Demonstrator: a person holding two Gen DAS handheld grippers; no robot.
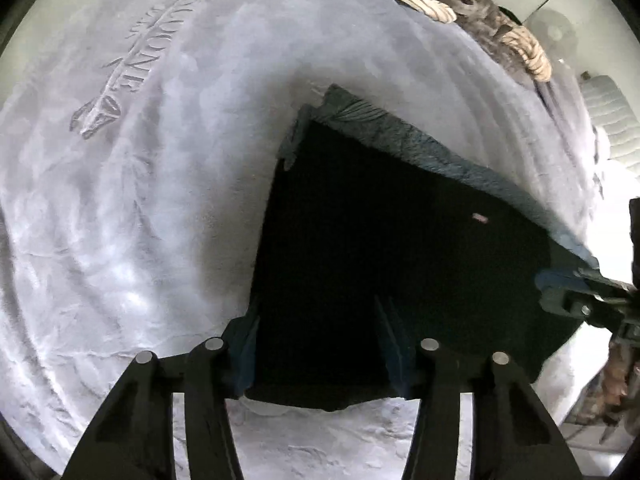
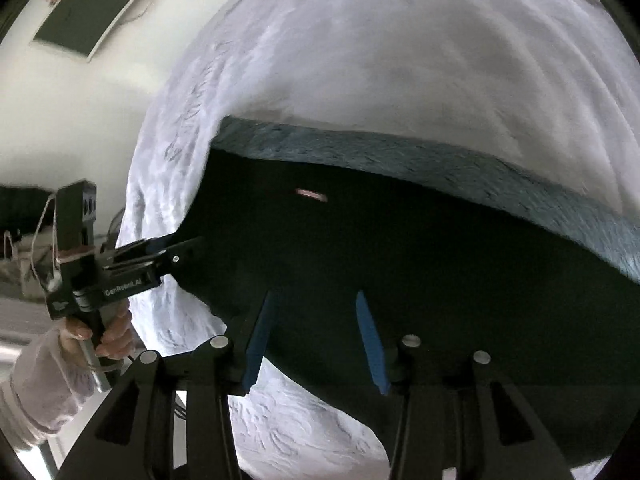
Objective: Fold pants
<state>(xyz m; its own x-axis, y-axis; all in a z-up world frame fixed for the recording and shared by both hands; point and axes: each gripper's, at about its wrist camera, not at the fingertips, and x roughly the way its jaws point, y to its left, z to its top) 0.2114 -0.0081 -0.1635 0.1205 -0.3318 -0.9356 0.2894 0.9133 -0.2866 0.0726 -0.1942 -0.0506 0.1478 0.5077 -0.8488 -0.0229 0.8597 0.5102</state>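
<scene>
On the pale grey blanket [image 1: 152, 208] that covers the work surface lie the dark pants [image 1: 380, 240], already doubled into a compact block, with a lighter, ribbed band running along the far edge from about 11 o'clock to 3 o'clock in the left wrist view. The left gripper [image 1: 318, 344] hangs over the near edge of the block at 6 o'clock, pointing steeply down; its jaws stand part-way spread, one finger at the left border of the cloth and the other over the dark panel, and no fabric is visibly pinched between them. The right gripper [image 2: 314, 342] is likewise part-way spread above the near edge of the pants [image 2: 400, 260], with dark cloth showing behind the gap but nothing clamped. In the right wrist view the other tool appears at 9 o'clock, carried by a hand [image 2: 108, 328] in a light sleeve, its tip at the left end of the garment. Judged from this layout, a fold is complete and both tools are between grasps. The next move calls for choosing the two corners of one short end, lowering until the pads straddle all layers, closing firmly, then carrying that end over. A risk is catching only the top layer, or snagging the blanket.
</scene>
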